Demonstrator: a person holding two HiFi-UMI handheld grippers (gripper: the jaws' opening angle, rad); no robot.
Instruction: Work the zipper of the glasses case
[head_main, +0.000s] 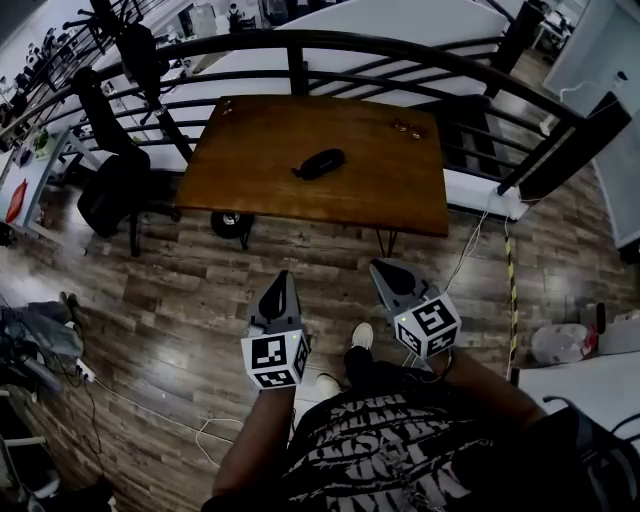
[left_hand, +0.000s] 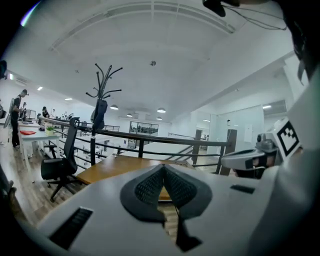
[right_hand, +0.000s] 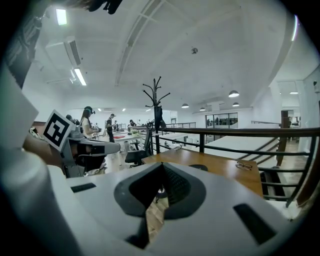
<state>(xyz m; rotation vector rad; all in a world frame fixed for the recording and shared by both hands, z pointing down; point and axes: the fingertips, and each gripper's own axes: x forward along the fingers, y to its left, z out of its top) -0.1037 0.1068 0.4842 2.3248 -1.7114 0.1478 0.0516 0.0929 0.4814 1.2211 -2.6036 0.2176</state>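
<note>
Left tongs (head_main: 282, 278): clenching shut on nothing, hanging over the wood floor (head_main: 150, 330).
Right tongs (head_main: 377, 267): also pressing shut, empty, near the left pair.
Glasses case (head_main: 320, 162): lying at the middle of the table (head_main: 250, 160), well apart from both tongs.

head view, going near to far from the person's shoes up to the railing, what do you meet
white shoe → wooden floor → table → glasses case → pair of glasses → black railing
</note>
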